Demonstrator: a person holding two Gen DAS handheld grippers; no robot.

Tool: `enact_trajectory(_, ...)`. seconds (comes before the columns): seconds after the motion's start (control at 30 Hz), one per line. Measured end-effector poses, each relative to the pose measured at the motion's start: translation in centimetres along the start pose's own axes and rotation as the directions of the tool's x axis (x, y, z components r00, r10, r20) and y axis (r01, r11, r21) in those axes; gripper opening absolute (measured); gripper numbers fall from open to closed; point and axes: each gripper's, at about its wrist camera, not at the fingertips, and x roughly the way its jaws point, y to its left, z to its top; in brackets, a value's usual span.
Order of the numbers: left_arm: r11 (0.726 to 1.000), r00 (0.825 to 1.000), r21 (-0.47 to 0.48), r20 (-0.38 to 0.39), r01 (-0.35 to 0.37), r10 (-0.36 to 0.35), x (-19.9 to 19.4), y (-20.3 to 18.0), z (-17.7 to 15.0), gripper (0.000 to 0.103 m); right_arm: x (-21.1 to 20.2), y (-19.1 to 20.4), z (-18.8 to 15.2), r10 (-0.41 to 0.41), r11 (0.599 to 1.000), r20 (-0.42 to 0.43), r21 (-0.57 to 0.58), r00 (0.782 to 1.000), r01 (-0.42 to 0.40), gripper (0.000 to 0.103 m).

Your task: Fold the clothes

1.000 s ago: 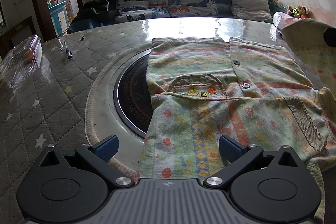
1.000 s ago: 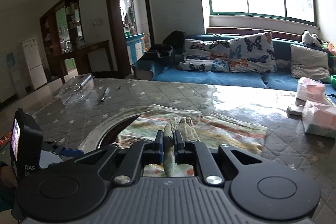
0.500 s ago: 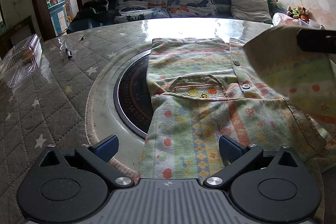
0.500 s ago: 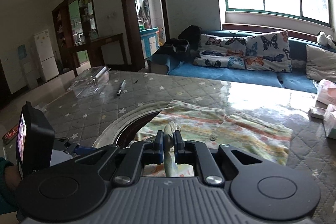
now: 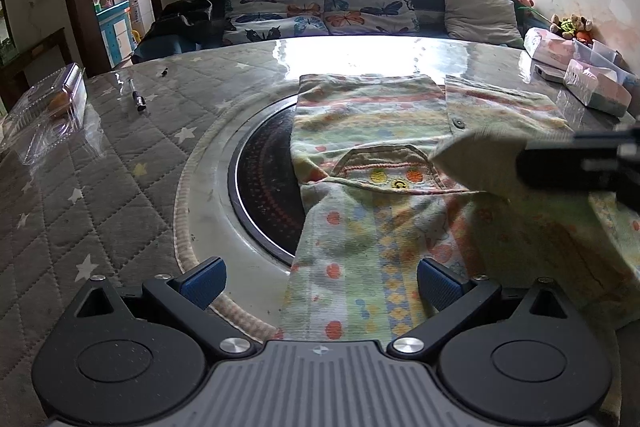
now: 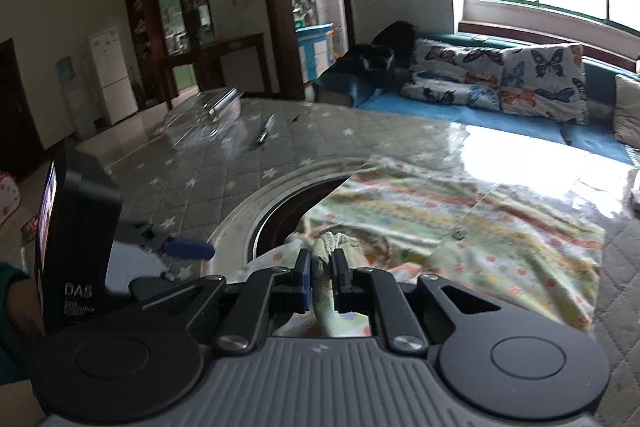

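Note:
A small pastel shirt (image 5: pixel 372 131) with stripes, dots and buttons lies spread on the round table, partly over the dark inset disc (image 5: pixel 264 183). My left gripper (image 5: pixel 320 281) hovers open above the shirt's near sleeve edge, nothing between its blue pads. My right gripper (image 6: pixel 321 277) is shut on a bunched fold of the shirt (image 6: pixel 326 247) and holds it lifted over the garment's middle. In the left wrist view that lifted flap (image 5: pixel 476 159) hangs from the dark right gripper at the right edge. The rest of the shirt (image 6: pixel 460 211) lies flat beyond.
A quilted star-pattern cover (image 5: pixel 80 187) tops the table. A clear plastic box (image 5: pixel 48 111) and a pen (image 5: pixel 138 99) lie at the left. Tissue packs and boxes (image 5: pixel 592 83) sit at the right rim. A sofa with butterfly cushions (image 5: pixel 340 3) stands behind.
My right gripper has carried the held flap leftward across the shirt, now covering its right half near the collar. The left gripper has stayed where it was, open.

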Motion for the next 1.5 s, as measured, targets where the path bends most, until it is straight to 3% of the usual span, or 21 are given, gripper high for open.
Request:
enact_trajectory(0.07, 1.000, 1.000, -0.004, 0.001, -0.004, 0.004, -0.1, 0.2, 0.0, 0.103, 0.1, 0.3, -0.1, 0.005, 1.000, -0.007, -0.006, 1.000, -0.005, 0.017)
enact_trajectory(0.47, 0.999, 0.999, -0.034, 0.008, -0.033, 0.034, -0.5, 1.5, 0.1, 0.103, -0.8, -0.5, -0.2, -0.009, 1.000, -0.005, 0.004, 1.000, 0.009, 0.018)
enact_trajectory(0.73, 0.997, 0.998, -0.069, 0.042, -0.047, 0.050, -1.2, 2.2, 0.7, 0.103, -1.9, -3.6, -2.3, -0.105, 0.994, -0.062, 0.028, 0.992, 0.107, 0.019)
enact_trajectory(1.1, 0.999, 0.998, -0.034, 0.054, -0.021, 0.023, -1.1, 0.3, 1.4, 0.103, -3.2, -10.0, -6.1, -0.252, 0.953, -0.144, 0.135, 0.957, 0.271, 0.019)
enact_trajectory(1.5, 1.000, 0.999, 0.012, 0.051, -0.005, 0.004, -0.4, -1.7, 2.1, 0.103, -3.5, -11.8, -5.2, -0.275, 0.944, -0.104, 0.160, 0.956, 0.289, 0.020)
